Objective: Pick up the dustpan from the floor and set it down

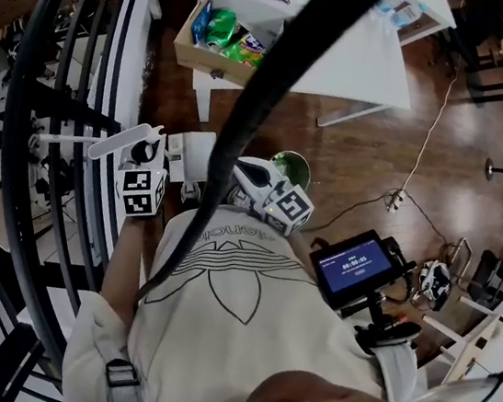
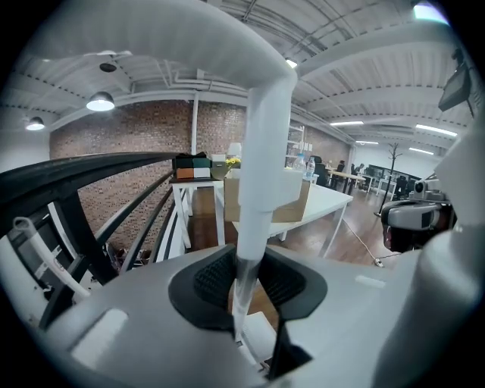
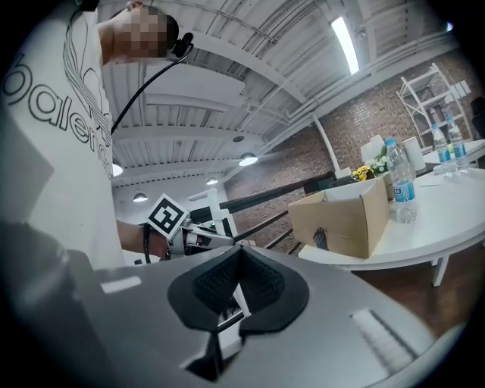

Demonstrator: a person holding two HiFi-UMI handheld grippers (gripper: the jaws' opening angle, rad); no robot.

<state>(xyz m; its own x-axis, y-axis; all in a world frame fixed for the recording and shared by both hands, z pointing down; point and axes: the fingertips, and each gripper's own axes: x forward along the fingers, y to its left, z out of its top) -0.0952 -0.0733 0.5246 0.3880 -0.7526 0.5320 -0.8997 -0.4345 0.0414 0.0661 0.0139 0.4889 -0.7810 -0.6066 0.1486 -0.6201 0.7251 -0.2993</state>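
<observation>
The left tool (image 2: pixel 246 276) is gripping the dustpan (image 2: pixel 261 167) by its white handle. The two dark pads are pressing on the handle's lower stretch at a narrow opening. The handle is rising upright out of the jaws and bending over at the top, so it is filling the middle of the left gripper view. In the head view this tool (image 1: pixel 145 155) is sitting in front of the person's chest, left of centre, with the handle's end (image 1: pixel 122 141) sticking out to the left. It is lying just beside the black railing (image 1: pixel 53 177) on the left. The pan end is lying below the jaws and is hard to make out.

The right tool (image 3: pixel 241 261) is carrying nothing, and its pads are meeting at their tips. It is pointing across toward the left tool, whose marker cube is showing just beyond its jaws.

Farther off, a white bench (image 1: pixel 351 51) is standing on the wooden floor (image 1: pixel 367 161). It is bearing a cardboard box (image 1: pixel 211 48) at its left end. A water bottle (image 3: pixel 400 182) is standing just right of that box.
</observation>
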